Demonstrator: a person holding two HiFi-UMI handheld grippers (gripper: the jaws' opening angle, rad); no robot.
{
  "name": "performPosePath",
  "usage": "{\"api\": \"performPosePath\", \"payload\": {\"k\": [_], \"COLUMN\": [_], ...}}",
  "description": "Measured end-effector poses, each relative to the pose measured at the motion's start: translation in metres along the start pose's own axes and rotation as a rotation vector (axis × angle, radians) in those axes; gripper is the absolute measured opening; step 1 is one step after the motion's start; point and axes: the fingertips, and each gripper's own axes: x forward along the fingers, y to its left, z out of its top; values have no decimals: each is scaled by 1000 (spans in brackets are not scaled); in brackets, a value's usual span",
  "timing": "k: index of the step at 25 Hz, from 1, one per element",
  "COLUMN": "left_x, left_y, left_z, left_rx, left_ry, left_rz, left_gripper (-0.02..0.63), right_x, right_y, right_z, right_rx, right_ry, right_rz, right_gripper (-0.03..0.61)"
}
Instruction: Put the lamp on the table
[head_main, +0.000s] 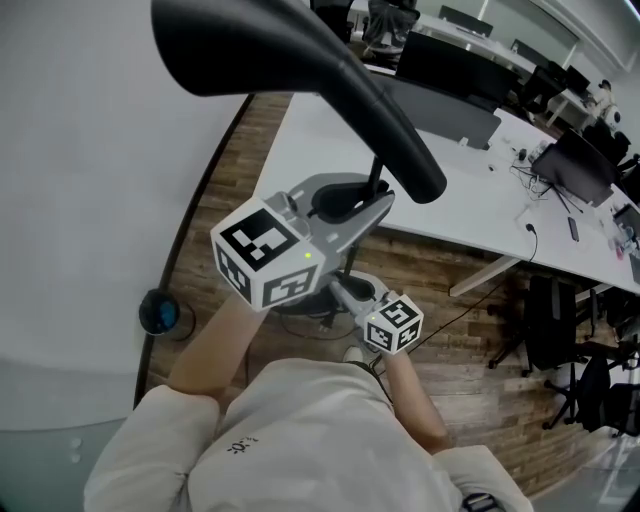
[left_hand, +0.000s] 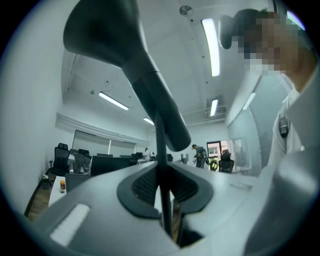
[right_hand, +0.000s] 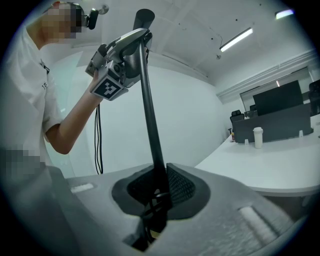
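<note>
Lamp head (head_main: 250, 45) runs off the top edge; its stem (right_hand: 150, 115) vanishes down between the right gripper (right_hand: 159, 192) fingers.

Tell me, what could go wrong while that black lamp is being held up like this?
The left gripper and right gripper pinch only the lamp's thin pole, so the bulky head could swing it round or let it slide. It hangs over the wooden floor, not yet over the white table, so a slip likely means a drop. The head could also knock the monitors.
</note>
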Motion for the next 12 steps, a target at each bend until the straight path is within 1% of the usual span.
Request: {"api": "performPosePath", "payload": {"k": [6,12], "left_x": [-2,0], "left_y": [-2,1], "left_z": [3,-1], "left_rx": [-8,5], "left_ry": [2,12], "left_rz": [-18,-24], "left_gripper": [34,34], "right_x": [-2,4], "right_y": [3,-3], "right_z": [2,1], "right_rx": [13,26], "right_ry": [-7,-13], "right_rz": [-6,-2], "right_gripper": [43,46]}}
